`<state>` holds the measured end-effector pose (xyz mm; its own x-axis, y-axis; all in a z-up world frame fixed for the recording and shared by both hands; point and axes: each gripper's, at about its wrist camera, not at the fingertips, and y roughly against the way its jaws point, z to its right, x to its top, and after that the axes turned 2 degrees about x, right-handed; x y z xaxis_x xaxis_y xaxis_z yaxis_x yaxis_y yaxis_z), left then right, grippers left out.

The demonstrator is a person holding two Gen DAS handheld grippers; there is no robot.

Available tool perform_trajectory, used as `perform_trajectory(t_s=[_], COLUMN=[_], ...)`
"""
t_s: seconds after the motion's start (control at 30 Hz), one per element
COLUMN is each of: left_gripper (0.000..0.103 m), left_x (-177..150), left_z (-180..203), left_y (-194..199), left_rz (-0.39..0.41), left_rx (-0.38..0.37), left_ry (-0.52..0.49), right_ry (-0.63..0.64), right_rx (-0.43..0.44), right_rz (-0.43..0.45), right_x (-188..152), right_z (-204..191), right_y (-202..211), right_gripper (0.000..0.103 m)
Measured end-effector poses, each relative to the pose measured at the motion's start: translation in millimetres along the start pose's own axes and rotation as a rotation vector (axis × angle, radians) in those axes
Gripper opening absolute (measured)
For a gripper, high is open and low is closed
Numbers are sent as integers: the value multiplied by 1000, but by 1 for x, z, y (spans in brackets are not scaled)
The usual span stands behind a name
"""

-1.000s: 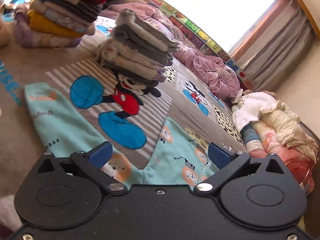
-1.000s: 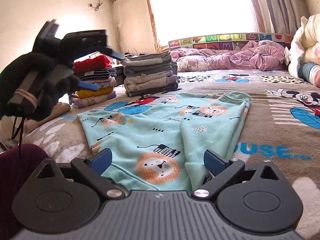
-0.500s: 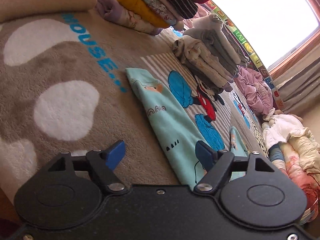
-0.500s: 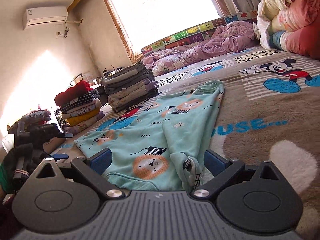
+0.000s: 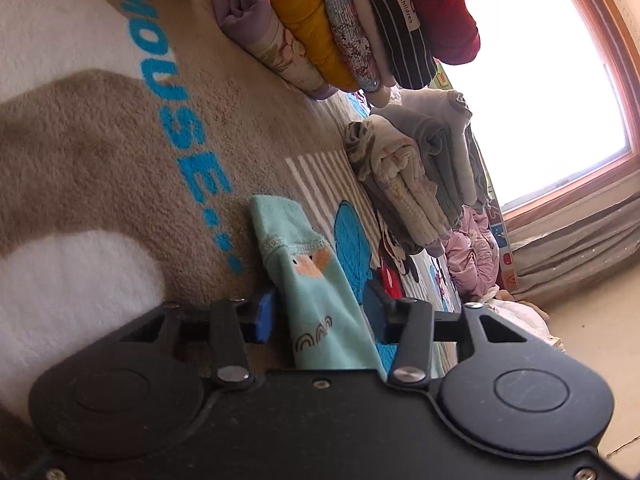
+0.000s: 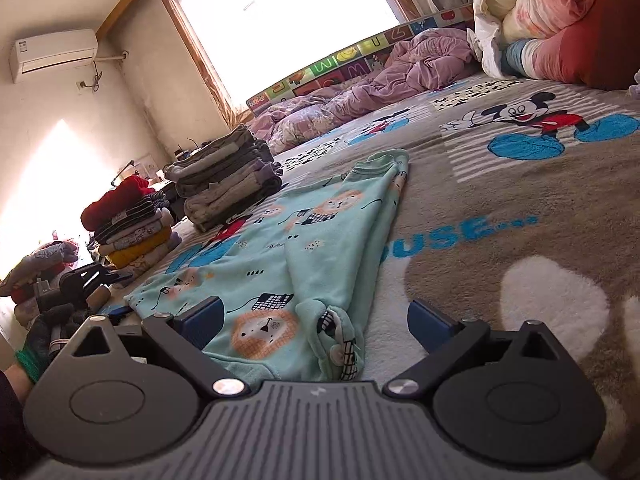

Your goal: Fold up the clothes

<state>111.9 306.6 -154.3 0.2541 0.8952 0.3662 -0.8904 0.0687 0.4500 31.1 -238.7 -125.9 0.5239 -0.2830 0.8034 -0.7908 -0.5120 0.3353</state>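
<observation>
Mint-green child's trousers (image 6: 320, 232) with lion prints lie flat on the Mickey Mouse blanket (image 6: 520, 200). One leg cuff (image 5: 288, 232) points away from me in the left wrist view. My left gripper (image 5: 320, 316) is open and low over that leg, with the cloth running between its blue pads. My right gripper (image 6: 316, 322) is open at the near end of the trousers, with a bunched fold between its fingers. In the right wrist view the left gripper (image 6: 88, 280) shows at the far left, held in a gloved hand.
A stack of colourful folded clothes (image 5: 352, 20) and a stack of grey folded clothes (image 5: 420, 172) stand just beyond the leg cuff. A crumpled purple duvet (image 6: 384, 80) lies by the window. Piled bedding (image 6: 560, 20) sits at the far right.
My left gripper has swung down and rolled sideways, from beside the leg to straddling it near the cuff. My right gripper has sunk lower at the near end of the trousers. Both stay open.
</observation>
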Motion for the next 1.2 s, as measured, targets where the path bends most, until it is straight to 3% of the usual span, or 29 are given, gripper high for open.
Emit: perform_trajectory(t_s=[0.1,0.17,0.33,0.53,0.67,0.93,1.2], left_gripper=[12,5,2,1,1,1,2], left_x=[0,-3,-37,-110,-164,-279,-392], left_z=[-2,8,83,180,232,297,303], left_y=[0,6,31,48,47,23,-16], left_rz=[9,36,74,47,0,-120,-301], left_rx=[-14,-61,-150,-241,-294,-342,-312], left_ry=[19,0,-255,-556,-693,-908,-1126], right_ry=[-12,-31,-126,-297,-442,-656,-801], right_rx=[-7,-5,19,64,95,173,240], right_rz=[1,7,43,89,133,231,344], right_x=[0,1,5,10,10,8,1], right_z=[4,8,21,47,70,111,146], right_y=[-3,-5,-6,-3,2,16,33], right_gripper=[98,98,98,98,98,97,97])
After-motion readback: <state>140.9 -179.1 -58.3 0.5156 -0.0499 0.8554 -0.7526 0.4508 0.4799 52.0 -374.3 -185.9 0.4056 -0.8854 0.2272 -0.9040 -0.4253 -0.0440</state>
